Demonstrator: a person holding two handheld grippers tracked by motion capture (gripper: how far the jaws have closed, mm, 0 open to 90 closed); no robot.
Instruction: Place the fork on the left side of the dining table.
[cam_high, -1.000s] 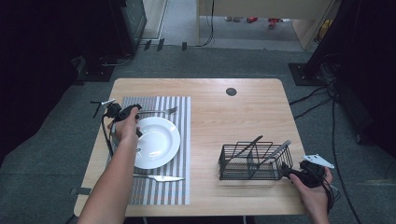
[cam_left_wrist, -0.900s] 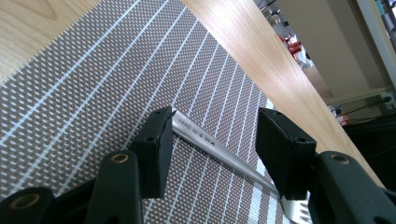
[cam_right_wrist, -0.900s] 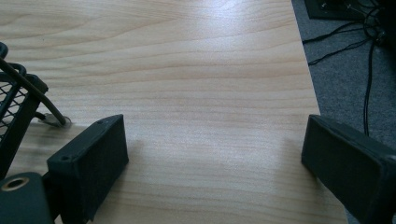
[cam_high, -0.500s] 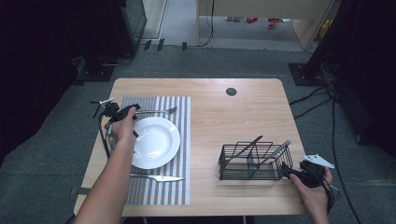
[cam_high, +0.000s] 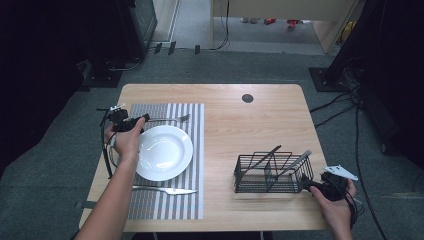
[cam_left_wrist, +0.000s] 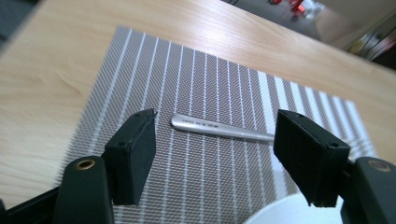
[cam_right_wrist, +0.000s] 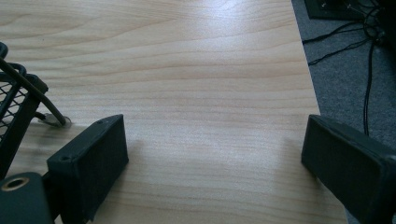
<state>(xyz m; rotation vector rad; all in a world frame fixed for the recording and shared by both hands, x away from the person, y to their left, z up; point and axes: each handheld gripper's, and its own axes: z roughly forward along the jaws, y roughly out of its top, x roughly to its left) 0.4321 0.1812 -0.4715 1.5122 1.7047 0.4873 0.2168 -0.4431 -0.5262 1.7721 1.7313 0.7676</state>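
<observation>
A silver fork (cam_high: 170, 119) lies on the striped placemat (cam_high: 195, 200) just beyond a white plate (cam_high: 162, 152). My left gripper (cam_high: 144, 119) sits at the fork's handle end, open. In the left gripper view the fork handle (cam_left_wrist: 219, 129) lies ahead between the open jaws of the left gripper (cam_left_wrist: 217, 119), untouched. A knife (cam_high: 165, 190) rests on the mat in front of the plate. My right gripper (cam_high: 306, 183) is open beside the right end of a black wire basket (cam_high: 250, 175), with bare wood between the right gripper's (cam_right_wrist: 215, 126) jaws.
The basket holds a few dark and silver utensils (cam_high: 292, 162) leaning over its rim. Its corner (cam_right_wrist: 18, 93) is at the left of the right gripper view. A round black grommet (cam_high: 247, 98) sits at the table's far side. The table's right edge (cam_right_wrist: 308, 70) is close.
My left hand and gripper have drawn slightly left, away from the fork. The right gripper has stayed where it was.
</observation>
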